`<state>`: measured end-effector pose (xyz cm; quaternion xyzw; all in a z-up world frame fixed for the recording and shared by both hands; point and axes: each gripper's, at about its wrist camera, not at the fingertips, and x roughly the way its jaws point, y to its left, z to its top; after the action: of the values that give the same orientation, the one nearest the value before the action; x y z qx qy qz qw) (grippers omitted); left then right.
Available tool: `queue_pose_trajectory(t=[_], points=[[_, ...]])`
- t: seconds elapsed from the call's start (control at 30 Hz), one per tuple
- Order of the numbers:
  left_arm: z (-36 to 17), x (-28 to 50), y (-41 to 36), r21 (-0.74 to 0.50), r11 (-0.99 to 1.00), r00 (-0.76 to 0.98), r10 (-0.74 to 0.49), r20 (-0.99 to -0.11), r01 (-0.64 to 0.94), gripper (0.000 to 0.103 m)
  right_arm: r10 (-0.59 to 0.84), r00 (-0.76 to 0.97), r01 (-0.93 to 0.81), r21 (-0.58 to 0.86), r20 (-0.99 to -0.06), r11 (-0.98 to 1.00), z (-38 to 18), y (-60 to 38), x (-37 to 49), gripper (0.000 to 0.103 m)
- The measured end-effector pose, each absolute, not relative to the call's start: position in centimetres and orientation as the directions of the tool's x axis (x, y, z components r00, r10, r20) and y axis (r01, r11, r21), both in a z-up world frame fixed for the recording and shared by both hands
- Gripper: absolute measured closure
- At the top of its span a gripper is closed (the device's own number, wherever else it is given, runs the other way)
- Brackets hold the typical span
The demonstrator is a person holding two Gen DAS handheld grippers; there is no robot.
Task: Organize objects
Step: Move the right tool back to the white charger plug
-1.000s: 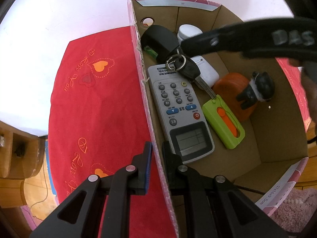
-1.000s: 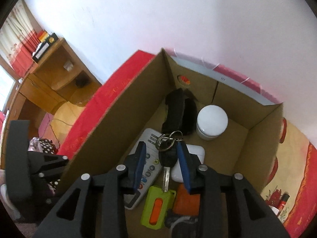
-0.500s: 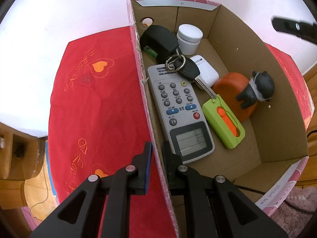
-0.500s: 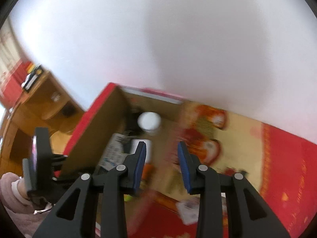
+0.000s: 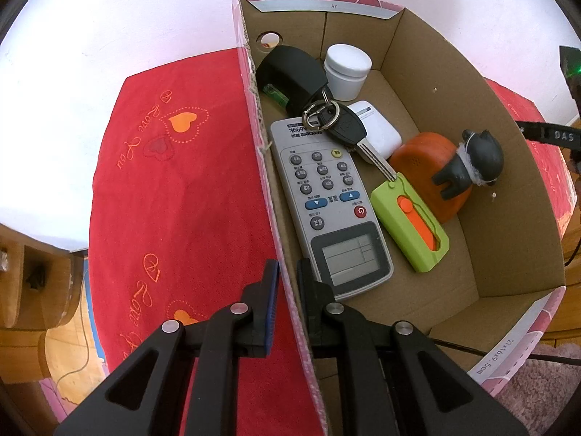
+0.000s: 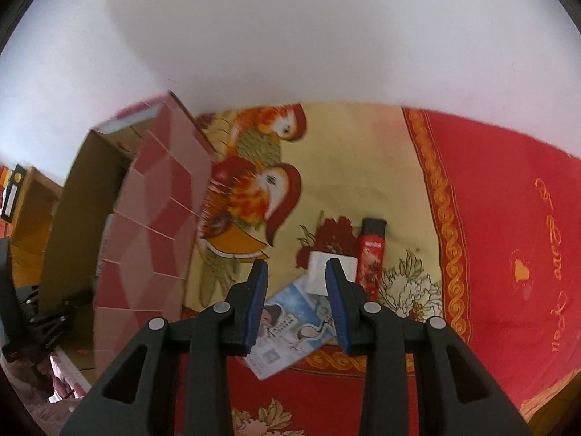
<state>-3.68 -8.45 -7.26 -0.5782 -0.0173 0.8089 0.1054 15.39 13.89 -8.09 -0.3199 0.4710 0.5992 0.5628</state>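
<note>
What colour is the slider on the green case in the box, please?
Orange, seen best in the left wrist view.

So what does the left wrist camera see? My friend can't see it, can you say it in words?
The left gripper pinches the side wall of a cardboard box on a red cloth. Inside lie a grey remote control, a car key, a green box cutter, a white jar and an orange toy.

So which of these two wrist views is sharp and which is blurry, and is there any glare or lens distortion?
Left wrist view: sharp, the remote button labels legible; the wall top left is blown out white; fisheye bends the cardboard box walls. Right wrist view: motion-smeared, worst on the bird print and the box's pink side; the lighter and cards are soft; dark corner vignetting in both.
</note>
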Motion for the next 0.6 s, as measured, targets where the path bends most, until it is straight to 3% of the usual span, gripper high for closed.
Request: queue_pose_trajectory(t=[0.37,0.6], points=[[-7.4,-3.8,-8.6,-0.152,-0.977,-0.31,0.192,-0.931,-0.148,0.093,0.351,-0.118,-0.979,0.168,-0.929,0.115,-9.5,14.3,16.0,0.071],[-7.4,-3.8,-8.8,-0.153,-0.977,-0.311,0.193,-0.931,-0.147,0.093,0.336,-0.093,-0.981,0.143,-0.937,0.128,-10.6,14.6,15.8,0.064]])
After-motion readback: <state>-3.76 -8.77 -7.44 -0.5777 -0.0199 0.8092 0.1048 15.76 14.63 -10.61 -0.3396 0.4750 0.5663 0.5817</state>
